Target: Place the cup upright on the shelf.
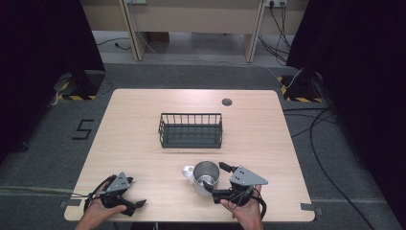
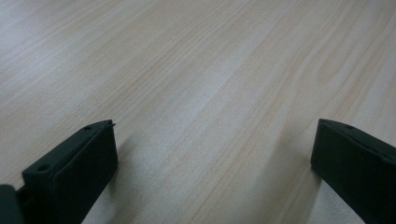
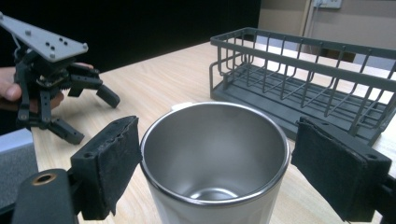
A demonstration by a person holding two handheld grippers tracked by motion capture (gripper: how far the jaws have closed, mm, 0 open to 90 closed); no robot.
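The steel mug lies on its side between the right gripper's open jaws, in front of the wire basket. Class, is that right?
Not quite: the steel mug stands upright, mouth up, as the right gripper view shows. It is between the right gripper's open jaws, before the wire basket.

The left gripper (image 2: pixel 212 154) hangs low over the pale wooden table (image 2: pixel 210 70) — jaws spread wide apart, bare wood grain between them

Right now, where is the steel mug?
High view: the steel mug stands upright near the table's front edge, right of centre, before the wire basket, between the right tongs' open jaws.
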